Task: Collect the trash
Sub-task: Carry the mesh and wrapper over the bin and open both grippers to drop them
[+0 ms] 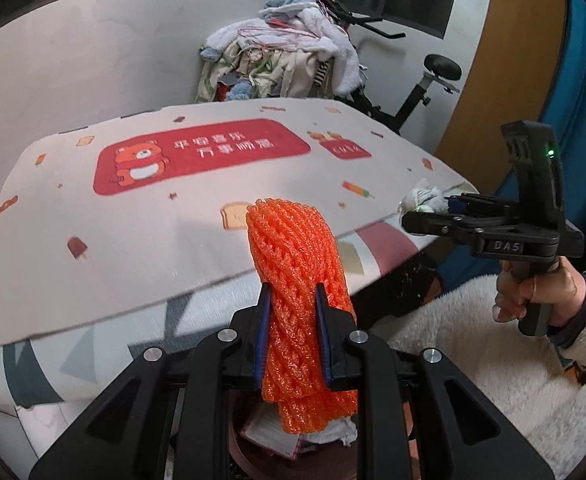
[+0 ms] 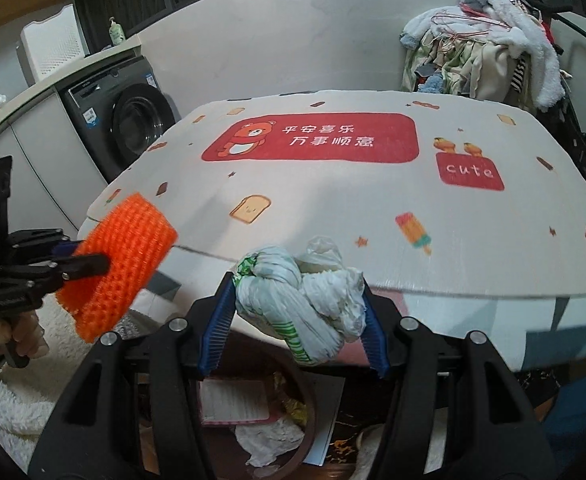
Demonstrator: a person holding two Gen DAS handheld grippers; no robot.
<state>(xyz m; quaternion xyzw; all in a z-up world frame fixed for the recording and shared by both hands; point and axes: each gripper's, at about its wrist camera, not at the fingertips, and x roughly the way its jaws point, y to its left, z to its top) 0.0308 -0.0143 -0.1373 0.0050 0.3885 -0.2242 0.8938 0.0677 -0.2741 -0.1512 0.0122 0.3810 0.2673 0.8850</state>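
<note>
My left gripper (image 1: 293, 312) is shut on an orange foam net sleeve (image 1: 293, 264), held upright off the table's near edge; it also shows in the right wrist view (image 2: 125, 256). My right gripper (image 2: 297, 312) is shut on a knotted white plastic bag with green print (image 2: 301, 292); the bag also shows in the left wrist view (image 1: 423, 198). A brown trash bin (image 2: 309, 428) with paper and tissue in it lies below both grippers, partly hidden by them.
A table with a cartoon bear mat (image 2: 353, 200) fills the middle. A washing machine (image 2: 129, 120) stands at the left. A pile of clothes (image 2: 493, 52) on an exercise bike (image 1: 425, 84) stands behind the table. A white fleece-clad lap (image 1: 473, 360) is near the bin.
</note>
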